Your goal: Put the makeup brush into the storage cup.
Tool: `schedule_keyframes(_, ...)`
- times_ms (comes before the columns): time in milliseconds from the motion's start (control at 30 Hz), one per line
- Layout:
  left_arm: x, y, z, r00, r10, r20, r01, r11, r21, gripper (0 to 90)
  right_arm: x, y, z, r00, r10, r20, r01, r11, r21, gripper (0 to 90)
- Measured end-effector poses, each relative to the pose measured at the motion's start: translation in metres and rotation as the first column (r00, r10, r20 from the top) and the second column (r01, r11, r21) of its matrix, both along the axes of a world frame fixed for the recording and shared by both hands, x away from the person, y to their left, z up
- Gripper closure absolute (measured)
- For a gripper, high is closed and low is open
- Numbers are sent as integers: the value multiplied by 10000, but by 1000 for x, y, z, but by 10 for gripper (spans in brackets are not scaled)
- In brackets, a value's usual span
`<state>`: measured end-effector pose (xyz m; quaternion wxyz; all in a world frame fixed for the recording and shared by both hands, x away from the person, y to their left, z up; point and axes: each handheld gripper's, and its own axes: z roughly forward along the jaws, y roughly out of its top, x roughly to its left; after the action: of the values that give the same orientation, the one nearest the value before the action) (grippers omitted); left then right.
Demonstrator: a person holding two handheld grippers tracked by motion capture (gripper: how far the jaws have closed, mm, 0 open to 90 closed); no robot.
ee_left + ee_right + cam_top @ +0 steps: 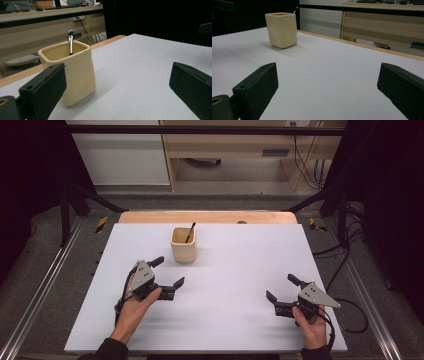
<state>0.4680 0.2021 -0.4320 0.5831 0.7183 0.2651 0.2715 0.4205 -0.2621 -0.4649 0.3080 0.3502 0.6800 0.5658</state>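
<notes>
With both sets of jaws spread wide and nothing between them, the work in hand looks to centre on the cream cup (184, 245) and the small brush (190, 232) standing inside it. The left gripper (167, 272) sits nearest: from its own view the cup (71, 75) stands just ahead and toward the left-hand jaw, close but not touching, with the brush (70, 42) leaning against the cup's far wall, bristles up. The right gripper (282, 288) is well apart from the cup, which from its view lies far ahead and off to the left (282, 30), only the brush tip (295, 10) peeking over the rim.

Risks, as a judgement from here: the cup is tall for its footprint and stands free on the smooth white table (240, 270), so a jaw coming in at an angle could nudge its wall and slide or tip it (the left-hand jaw is the likelier culprit, being nearly in line with the cup already). If the brush is the target, its thin handle offers little to pinch; closing off-centre might push it round the rim or flick it out. Reaching over the rim with widely spread jaws could also catch the cup's lip and drag it along.
</notes>
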Motion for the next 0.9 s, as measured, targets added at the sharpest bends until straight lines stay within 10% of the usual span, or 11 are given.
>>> schedule_keyframes(900, -20, 58, 9, 9953, 824, 513, -785, 9942, -742, 5, -1, 0, 0, 10000, -27, -25, 27, 10000, -21, 36)
